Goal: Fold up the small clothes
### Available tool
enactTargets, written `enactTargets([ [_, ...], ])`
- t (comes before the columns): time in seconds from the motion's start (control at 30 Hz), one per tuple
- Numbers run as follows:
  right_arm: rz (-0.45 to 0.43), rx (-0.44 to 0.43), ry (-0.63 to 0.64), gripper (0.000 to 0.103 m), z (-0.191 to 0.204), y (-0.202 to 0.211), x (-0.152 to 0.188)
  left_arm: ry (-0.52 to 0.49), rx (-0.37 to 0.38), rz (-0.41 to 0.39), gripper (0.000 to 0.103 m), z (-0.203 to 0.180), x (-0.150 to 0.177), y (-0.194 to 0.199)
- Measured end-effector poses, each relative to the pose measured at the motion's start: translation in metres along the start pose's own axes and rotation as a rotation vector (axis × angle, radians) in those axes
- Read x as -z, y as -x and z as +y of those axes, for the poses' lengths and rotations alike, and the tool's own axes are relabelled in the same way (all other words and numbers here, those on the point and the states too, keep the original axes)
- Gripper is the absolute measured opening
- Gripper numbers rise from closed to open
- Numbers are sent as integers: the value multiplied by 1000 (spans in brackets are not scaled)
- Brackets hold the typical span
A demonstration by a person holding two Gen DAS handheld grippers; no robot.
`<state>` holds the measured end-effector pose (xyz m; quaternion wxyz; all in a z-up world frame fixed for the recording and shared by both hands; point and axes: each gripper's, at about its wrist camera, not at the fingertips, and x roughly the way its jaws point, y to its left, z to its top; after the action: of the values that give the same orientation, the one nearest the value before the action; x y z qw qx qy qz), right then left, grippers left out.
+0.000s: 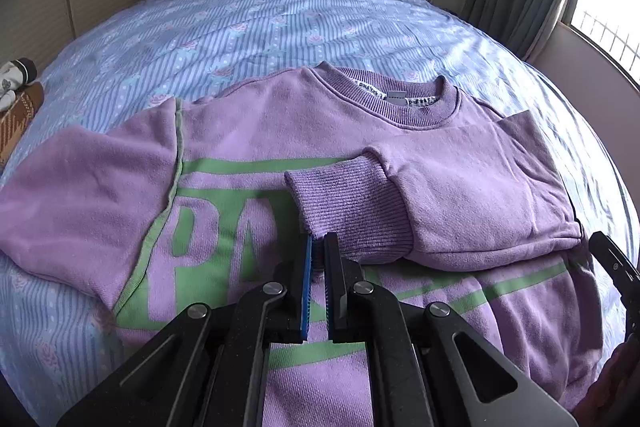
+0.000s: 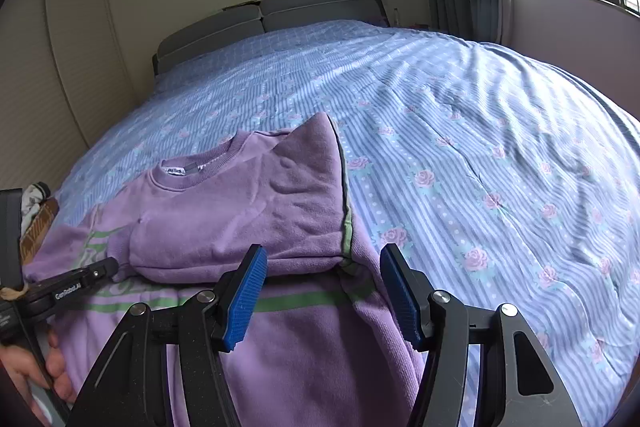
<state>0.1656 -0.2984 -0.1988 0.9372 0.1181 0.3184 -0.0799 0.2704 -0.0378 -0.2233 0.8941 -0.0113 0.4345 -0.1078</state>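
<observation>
left wrist view: our purple sweatshirt [image 1: 248, 163] lies flat on the bed [image 1: 280, 19], one sleeve [image 1: 460, 195] folded across the chest. our left gripper [image 1: 318, 247] is pinched together at the cuff, probably nipping it; our right gripper [image 2: 324, 267] hangs half-open, empty. other sleeve [image 1: 80, 187] and body fold remain.

bedspread [image 2: 500, 147] open right of sweatshirt [image 2: 240, 211], headboard [image 2: 312, 5] beyond

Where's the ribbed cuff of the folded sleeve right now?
In the left wrist view the ribbed cuff lies mid-frame across the sweatshirt chest, over the green lettering, just ahead of the left gripper.
</observation>
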Motion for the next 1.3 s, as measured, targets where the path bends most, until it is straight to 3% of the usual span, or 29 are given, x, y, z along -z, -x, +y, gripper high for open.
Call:
enactTargets([
  [0.1,-4,-6,-1,59,0,2,-1,-12,-22,-23,12,-7,-6,13],
  [0.2,-4,-3,4,59,0,3,-5,-31,-31,-85,31,-19,-11,34],
  [0.33,1,-15,29,59,4,-3,-17,-75,43,-131,46,-41,-20,40],
  [0.43,-13,-19,65,59,10,-12,-31,-111,68,-113,46,-54,-23,22],
  [0.6,47,-182,27,59,9,-32,-33,-99,61,-22,47,-48,-16,-10],
  [0.8,193,-144,1,59,2,-69,-17,-97,38,-15,58,-40,-9,-19],
  [1.07,153,-73,52,59,21,-55,-22,-82,15,-21,63,-38,-11,-7],
  [1.3,75,-83,122,59,61,-13,-35,-10,-20,-57,67,9,-10,41],
])
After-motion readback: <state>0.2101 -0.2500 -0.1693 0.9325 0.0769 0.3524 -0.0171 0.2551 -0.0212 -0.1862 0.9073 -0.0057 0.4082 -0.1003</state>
